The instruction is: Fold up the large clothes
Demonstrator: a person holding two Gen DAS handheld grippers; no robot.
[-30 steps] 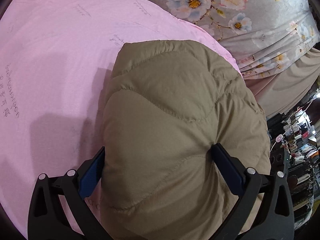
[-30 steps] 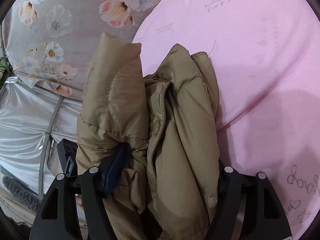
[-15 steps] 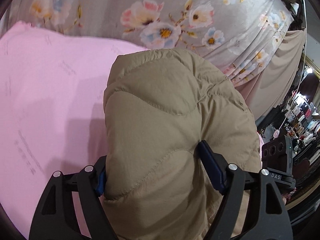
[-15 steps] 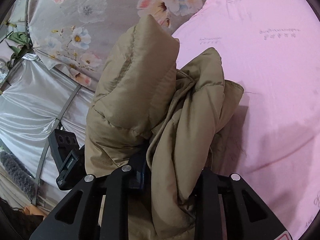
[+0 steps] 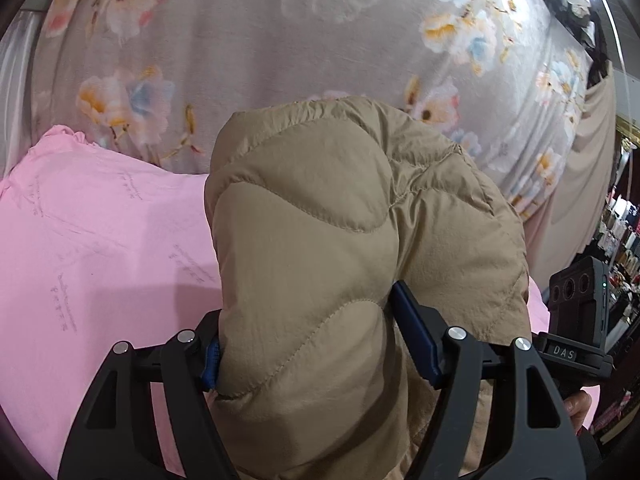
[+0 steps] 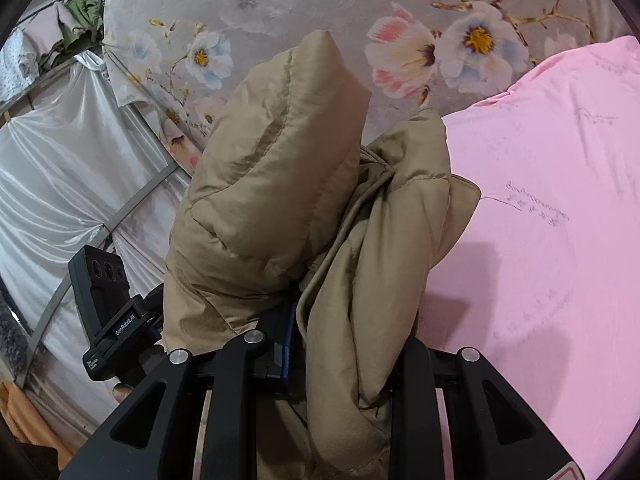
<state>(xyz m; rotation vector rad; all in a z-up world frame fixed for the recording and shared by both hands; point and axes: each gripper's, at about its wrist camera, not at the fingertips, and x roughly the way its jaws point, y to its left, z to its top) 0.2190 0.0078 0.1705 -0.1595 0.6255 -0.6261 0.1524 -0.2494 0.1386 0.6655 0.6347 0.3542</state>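
Jaws of the left gripper (image 5: 308, 344) are clamped on a puffy quilted fold of the tan jacket (image 5: 340, 248), blue pads pressed into the fabric on both sides. Jaws of the right gripper (image 6: 344, 344) stand narrow, pinching a bunched edge of the same jacket (image 6: 280, 184). Relative to the pink sheet (image 5: 88, 248), the jacket is held raised above it, bulging up between both grippers. Beyond the pink sheet spreads a grey floral cloth (image 5: 248, 48); white satin drapery (image 6: 60, 184) hangs past that cloth.
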